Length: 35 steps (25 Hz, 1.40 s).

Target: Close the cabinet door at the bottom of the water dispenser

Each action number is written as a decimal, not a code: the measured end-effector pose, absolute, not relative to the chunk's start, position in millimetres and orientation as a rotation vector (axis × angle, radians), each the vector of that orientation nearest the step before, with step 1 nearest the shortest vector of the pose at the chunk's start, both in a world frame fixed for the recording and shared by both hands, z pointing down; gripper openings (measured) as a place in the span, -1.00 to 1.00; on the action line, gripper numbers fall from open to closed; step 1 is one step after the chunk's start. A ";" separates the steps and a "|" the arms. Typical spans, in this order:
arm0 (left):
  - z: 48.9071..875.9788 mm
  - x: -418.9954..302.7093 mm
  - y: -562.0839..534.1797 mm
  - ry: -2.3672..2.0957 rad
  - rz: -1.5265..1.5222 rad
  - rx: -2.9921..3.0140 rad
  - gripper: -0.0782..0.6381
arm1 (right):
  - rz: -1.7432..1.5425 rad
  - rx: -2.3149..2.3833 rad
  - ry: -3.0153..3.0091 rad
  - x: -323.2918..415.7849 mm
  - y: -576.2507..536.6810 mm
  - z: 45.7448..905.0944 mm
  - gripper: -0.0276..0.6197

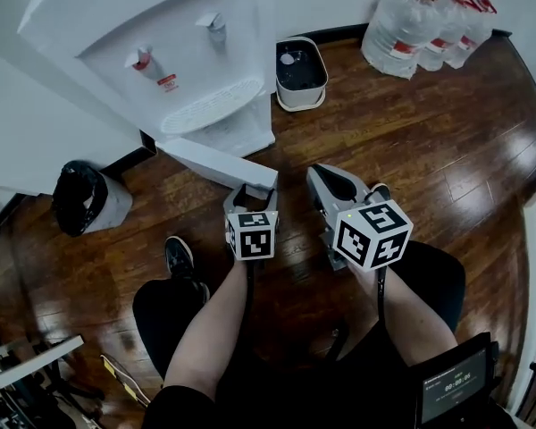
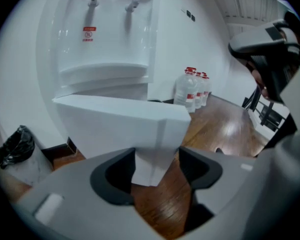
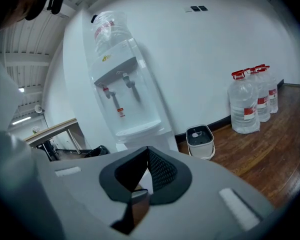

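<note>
The white water dispenser (image 1: pixel 116 12) stands at the upper left of the head view. Its bottom cabinet door (image 1: pixel 216 161) is swung out over the wooden floor. My left gripper (image 1: pixel 250 193) is at the door's free end. In the left gripper view the door (image 2: pixel 115 119) has its end corner between the wide-apart jaws of the left gripper (image 2: pixel 157 166), and I see no clear squeeze on it. My right gripper (image 1: pixel 326 179) hovers just right of the door end with its jaws together and nothing in them. The right gripper (image 3: pixel 146 159) faces the dispenser (image 3: pixel 125 94).
A white bucket with a dark inside (image 1: pixel 300 74) sits right of the dispenser. Large water bottles (image 1: pixel 402 29) stand against the wall at the upper right. A bin with a black bag (image 1: pixel 80 197) is at the left. The person's shoe (image 1: pixel 179 257) and knees are below the grippers.
</note>
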<state>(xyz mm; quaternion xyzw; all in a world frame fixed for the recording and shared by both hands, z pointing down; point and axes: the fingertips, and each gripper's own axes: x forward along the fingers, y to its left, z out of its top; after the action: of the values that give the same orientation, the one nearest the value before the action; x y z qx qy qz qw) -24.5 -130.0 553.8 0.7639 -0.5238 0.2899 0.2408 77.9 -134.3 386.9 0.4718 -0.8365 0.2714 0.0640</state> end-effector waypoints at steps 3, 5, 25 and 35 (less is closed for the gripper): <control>553.1 -18.1 -149.1 -1.430 0.809 2.103 -0.05 | 0.871 1.416 -2.510 80.1 -152.9 392.6 -0.90; 554.0 -16.4 -161.6 -1.434 0.818 2.106 -0.14 | 0.898 1.415 -2.489 82.3 -164.6 400.1 -0.90; 564.8 -9.2 -226.6 -1.303 0.978 2.182 -0.15 | 0.567 1.073 -2.265 31.9 -255.9 540.2 -0.17; 569.6 -89.7 -231.5 -1.465 0.816 1.875 -0.16 | 0.497 1.016 -2.151 20.4 -259.8 583.7 -0.15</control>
<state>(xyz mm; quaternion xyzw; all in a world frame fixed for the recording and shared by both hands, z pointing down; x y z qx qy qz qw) -89.7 -231.5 569.6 0.7091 -0.5541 0.3087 0.3080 20.4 -259.8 583.7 0.3918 -0.8296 0.1918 0.3485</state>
